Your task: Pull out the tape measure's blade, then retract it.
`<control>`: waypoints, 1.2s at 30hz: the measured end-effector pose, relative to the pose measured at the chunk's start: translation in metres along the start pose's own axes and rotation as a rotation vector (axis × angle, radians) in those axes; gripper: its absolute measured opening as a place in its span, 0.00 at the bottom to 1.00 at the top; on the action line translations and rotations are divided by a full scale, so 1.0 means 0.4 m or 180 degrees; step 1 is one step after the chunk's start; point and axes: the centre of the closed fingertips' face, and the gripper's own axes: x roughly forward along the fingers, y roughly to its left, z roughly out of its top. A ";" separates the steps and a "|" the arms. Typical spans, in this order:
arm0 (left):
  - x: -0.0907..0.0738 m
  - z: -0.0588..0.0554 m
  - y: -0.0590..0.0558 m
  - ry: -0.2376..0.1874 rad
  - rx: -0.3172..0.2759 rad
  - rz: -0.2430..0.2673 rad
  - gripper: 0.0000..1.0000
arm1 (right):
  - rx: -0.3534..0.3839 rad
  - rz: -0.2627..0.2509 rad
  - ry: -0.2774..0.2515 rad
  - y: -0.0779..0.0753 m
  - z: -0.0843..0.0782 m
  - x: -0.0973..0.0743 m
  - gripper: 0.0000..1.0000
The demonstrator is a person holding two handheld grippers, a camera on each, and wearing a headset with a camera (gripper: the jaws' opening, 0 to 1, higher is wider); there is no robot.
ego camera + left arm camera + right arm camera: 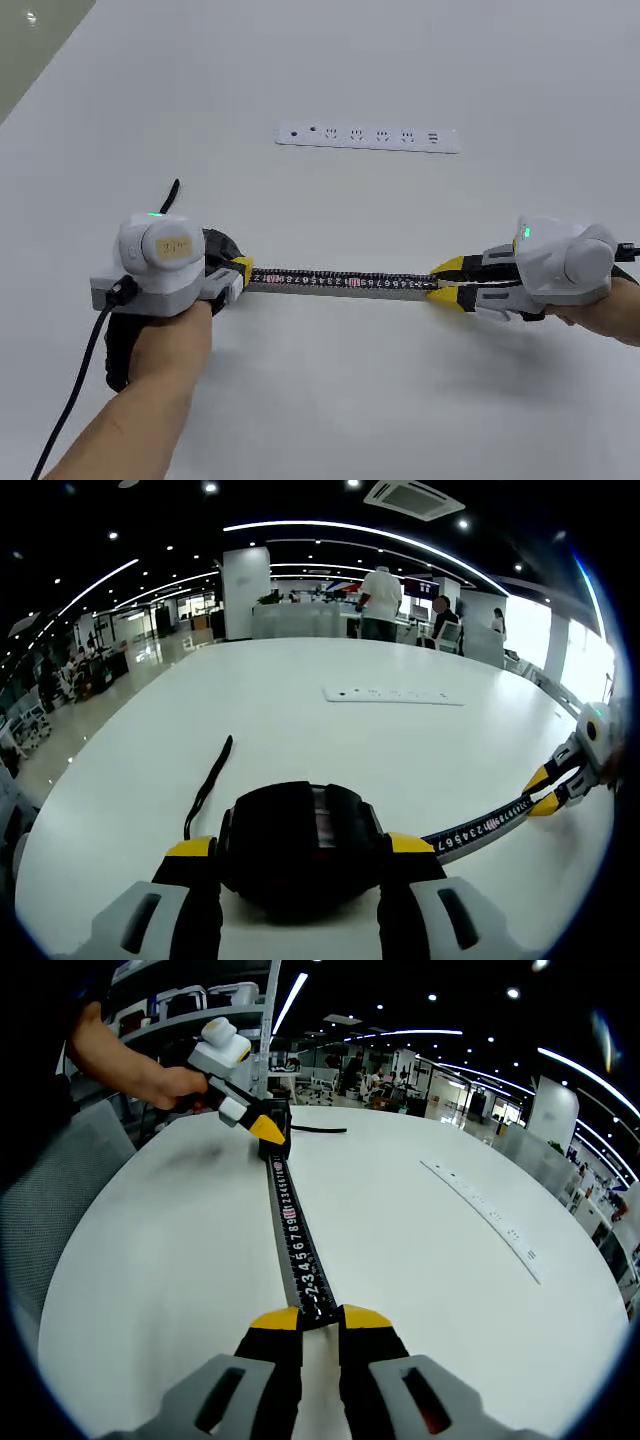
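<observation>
Your tape measure's black case [300, 830] sits on the white table [380, 390], clamped between the jaws of your left gripper [238, 274]. Its blade [340, 281] stretches out across the table to your right gripper [320, 1316], whose yellow-tipped jaws are closed on the blade's end. A black strap [210, 780] lies on the table just beyond the case. Farther back, well apart from both grippers, a white power strip [367, 136] lies flat.
</observation>
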 end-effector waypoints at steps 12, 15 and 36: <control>-0.004 -0.001 0.000 -0.0007 -0.0064 -0.0058 0.60 | -0.0012 0.0001 0.0004 -0.003 0.014 0.008 0.11; -0.004 -0.001 0.000 -0.0003 -0.0068 -0.0064 0.60 | -0.0015 0.0009 0.0003 -0.002 0.016 0.011 0.11; -0.003 -0.001 0.002 0.0014 -0.0134 -0.0088 0.60 | -0.0016 0.0078 -0.0052 0.020 0.055 0.046 0.11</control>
